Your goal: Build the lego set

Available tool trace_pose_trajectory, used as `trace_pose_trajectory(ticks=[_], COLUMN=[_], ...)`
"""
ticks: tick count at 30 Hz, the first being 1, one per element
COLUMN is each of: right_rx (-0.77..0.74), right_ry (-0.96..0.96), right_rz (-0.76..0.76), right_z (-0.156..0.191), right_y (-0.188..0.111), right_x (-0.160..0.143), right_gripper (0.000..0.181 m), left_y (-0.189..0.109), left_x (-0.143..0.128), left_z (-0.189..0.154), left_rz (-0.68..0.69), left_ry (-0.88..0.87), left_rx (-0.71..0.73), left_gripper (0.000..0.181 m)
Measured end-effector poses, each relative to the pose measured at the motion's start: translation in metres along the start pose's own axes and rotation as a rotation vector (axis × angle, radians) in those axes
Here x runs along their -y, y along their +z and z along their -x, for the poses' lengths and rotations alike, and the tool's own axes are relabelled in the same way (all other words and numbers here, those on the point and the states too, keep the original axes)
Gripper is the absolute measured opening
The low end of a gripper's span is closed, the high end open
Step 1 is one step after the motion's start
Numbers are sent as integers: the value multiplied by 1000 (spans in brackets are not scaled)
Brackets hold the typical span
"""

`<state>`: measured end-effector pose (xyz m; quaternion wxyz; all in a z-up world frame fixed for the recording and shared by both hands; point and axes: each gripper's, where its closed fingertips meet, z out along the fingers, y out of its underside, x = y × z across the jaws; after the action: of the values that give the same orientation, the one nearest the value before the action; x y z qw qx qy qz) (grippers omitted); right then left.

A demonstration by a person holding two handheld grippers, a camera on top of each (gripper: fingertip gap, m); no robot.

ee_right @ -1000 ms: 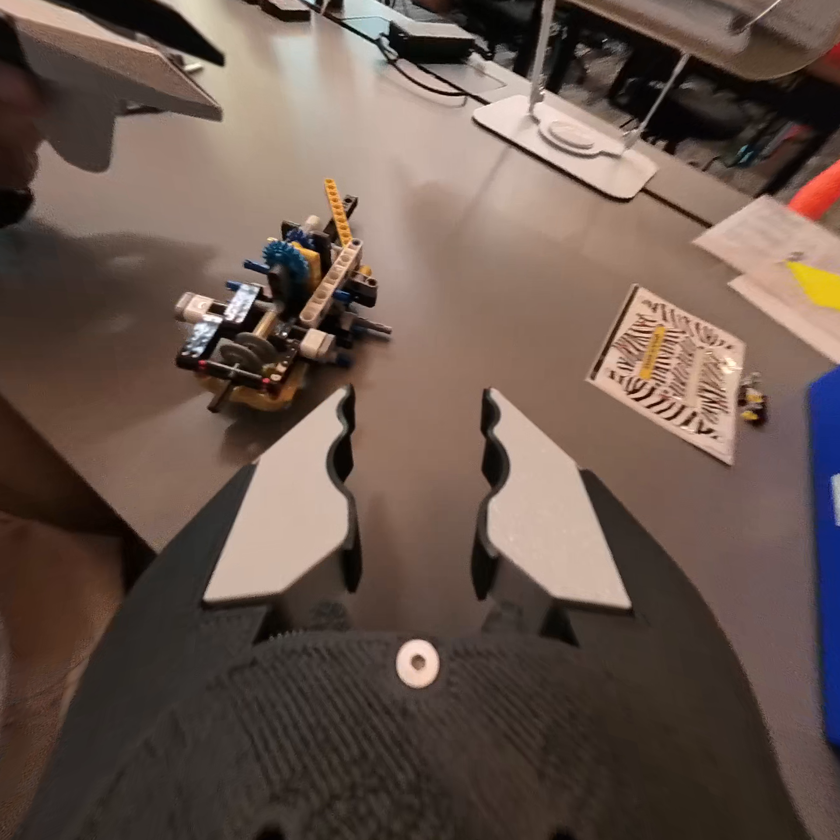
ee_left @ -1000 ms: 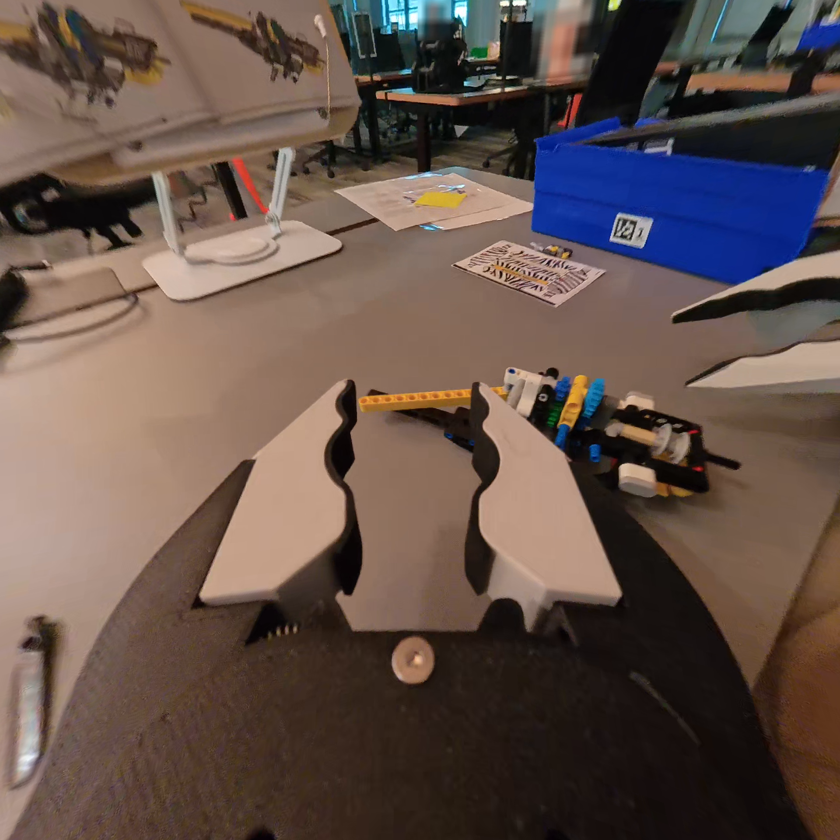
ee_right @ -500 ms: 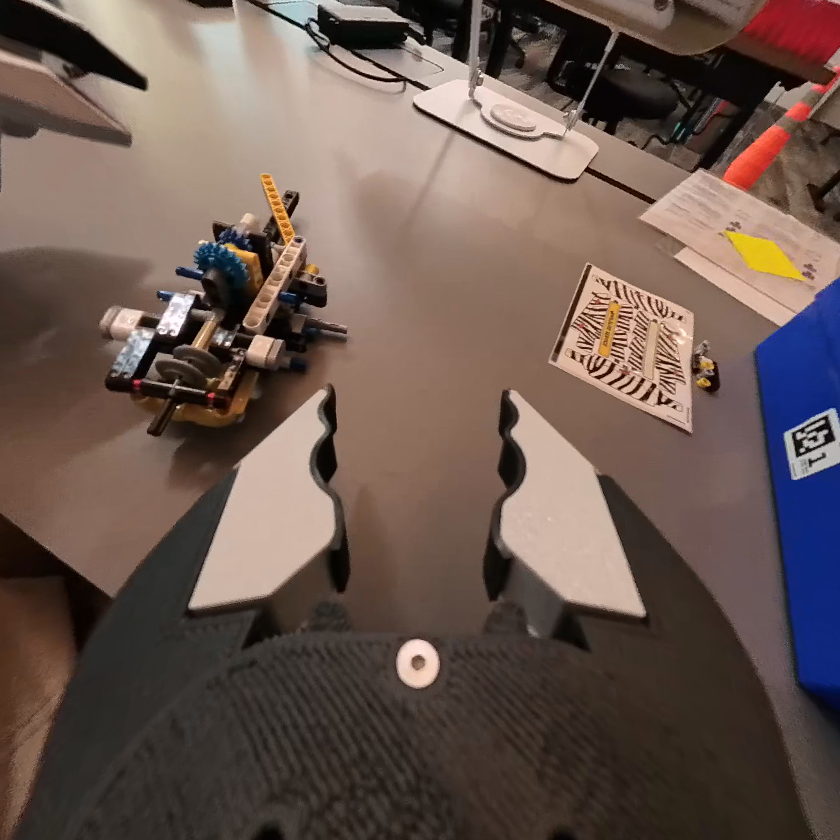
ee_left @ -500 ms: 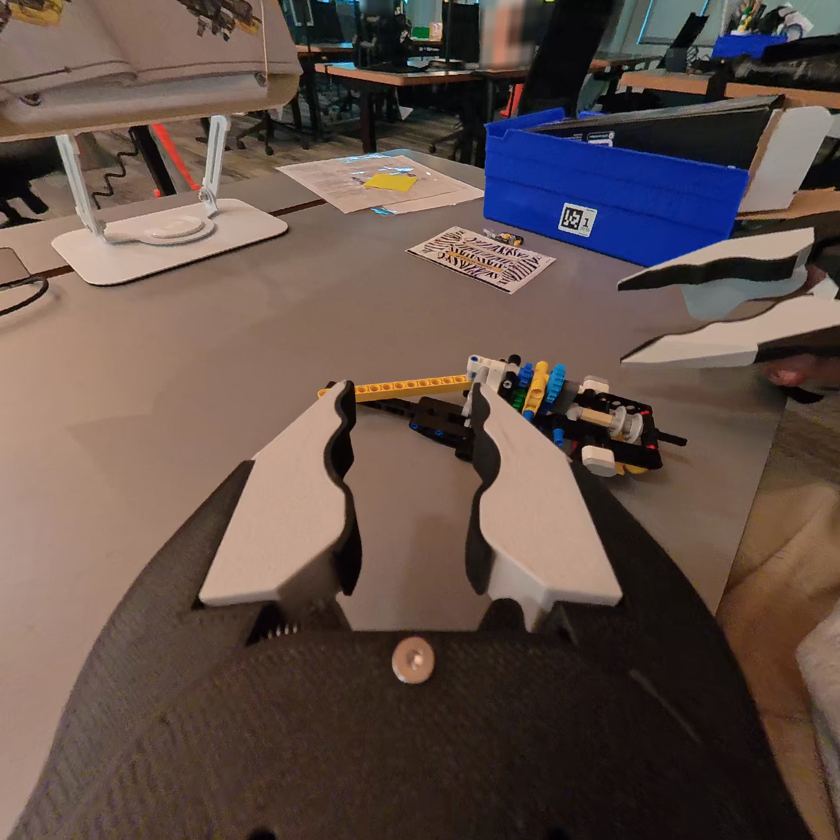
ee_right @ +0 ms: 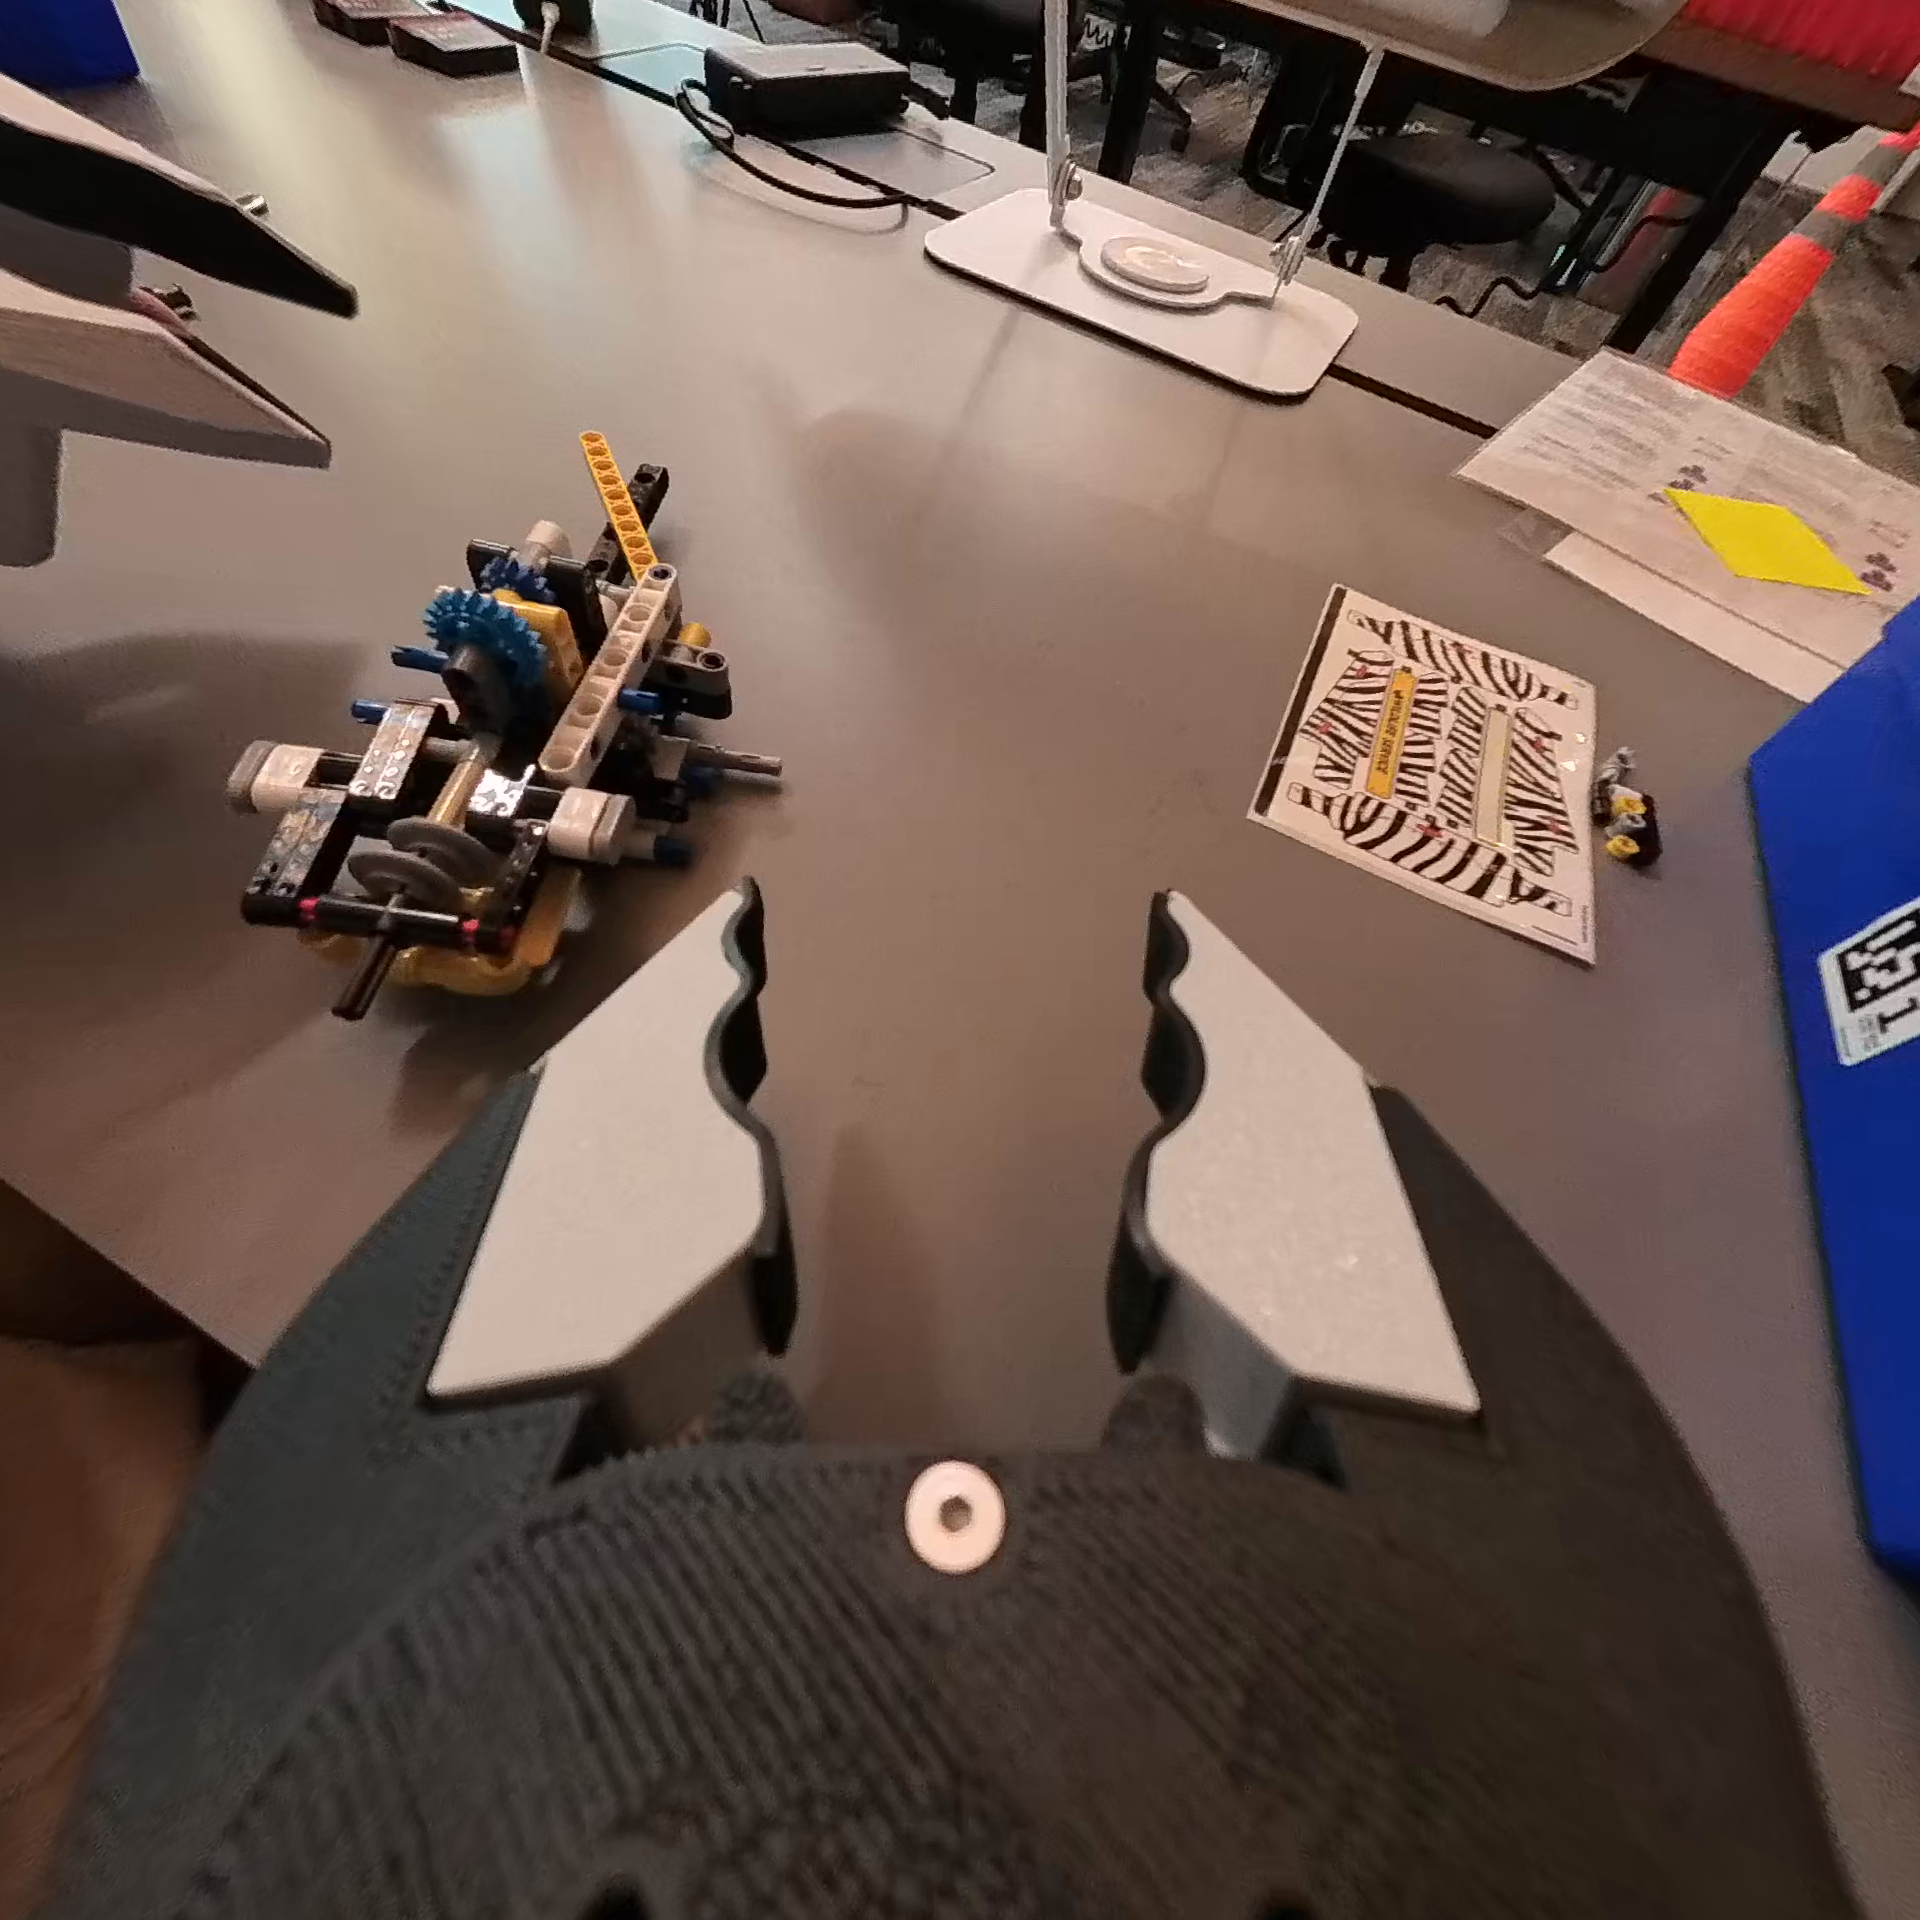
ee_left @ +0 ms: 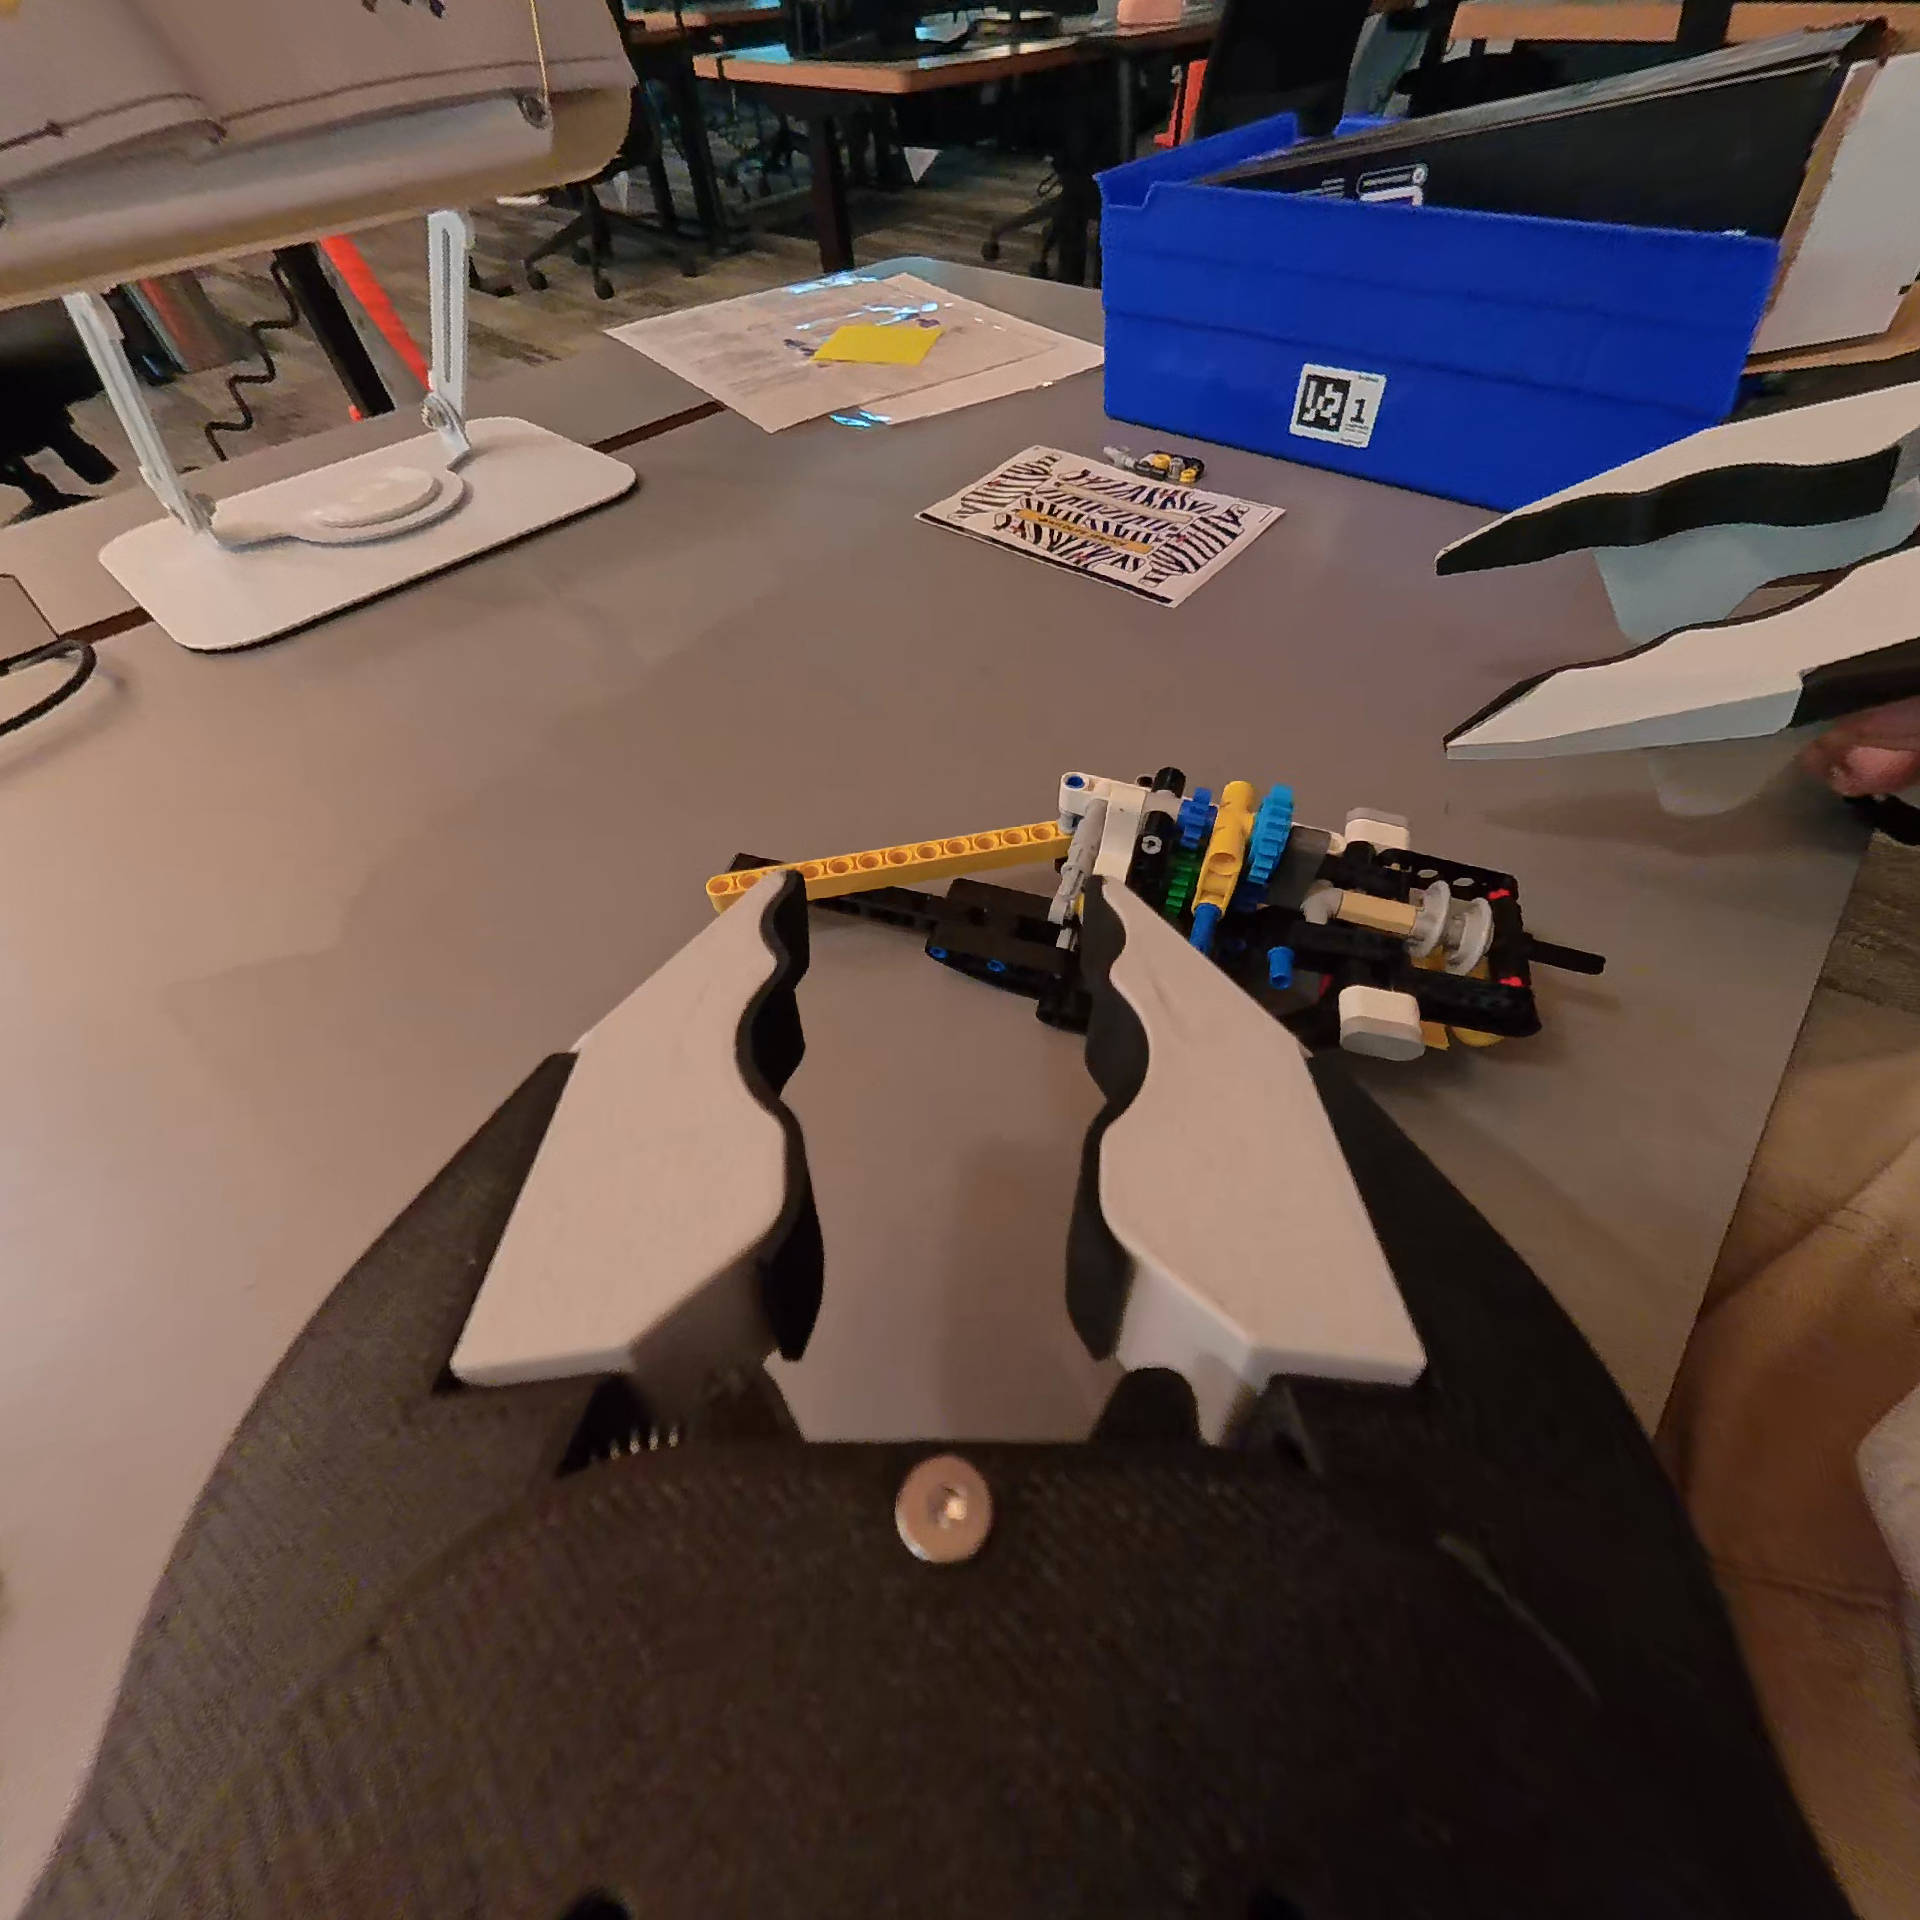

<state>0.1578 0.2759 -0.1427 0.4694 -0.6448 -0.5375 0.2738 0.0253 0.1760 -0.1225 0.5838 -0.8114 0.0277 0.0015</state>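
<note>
Left wrist view, left gripper (ee_left: 940,904) jaws apart, empty, near lego model (ee_left: 1247,894).

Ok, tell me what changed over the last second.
The right tongs swung rightward, away from the lego model, bringing the blue bin into their view, and opened slightly wider. Nothing was gripped or released. The left tongs remain open at the model's yellow beam; model and sticker sheet unmoved.
</note>
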Motion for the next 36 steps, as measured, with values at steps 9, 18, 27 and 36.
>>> trace_pose_trajectory(ticks=[9,18,27,36], right_rx=[4,10,50,39], right_ry=[-3,-2,38,-109], right_rz=[13,6,-33,23], right_z=[1,2,8,21], right_y=[1,0,-1,4], right_x=[-2,-1,6,-3], right_gripper=[73,72,68,67], left_y=[1,5,1,2], left_x=[-1,-5,-1,-3], left_z=[1,-4,2,-2], left_rz=[6,40,8,22], left_ry=[-15,33,-38,11], left_rx=[-1,1,-12,0], left_gripper=[54,56,56,56])
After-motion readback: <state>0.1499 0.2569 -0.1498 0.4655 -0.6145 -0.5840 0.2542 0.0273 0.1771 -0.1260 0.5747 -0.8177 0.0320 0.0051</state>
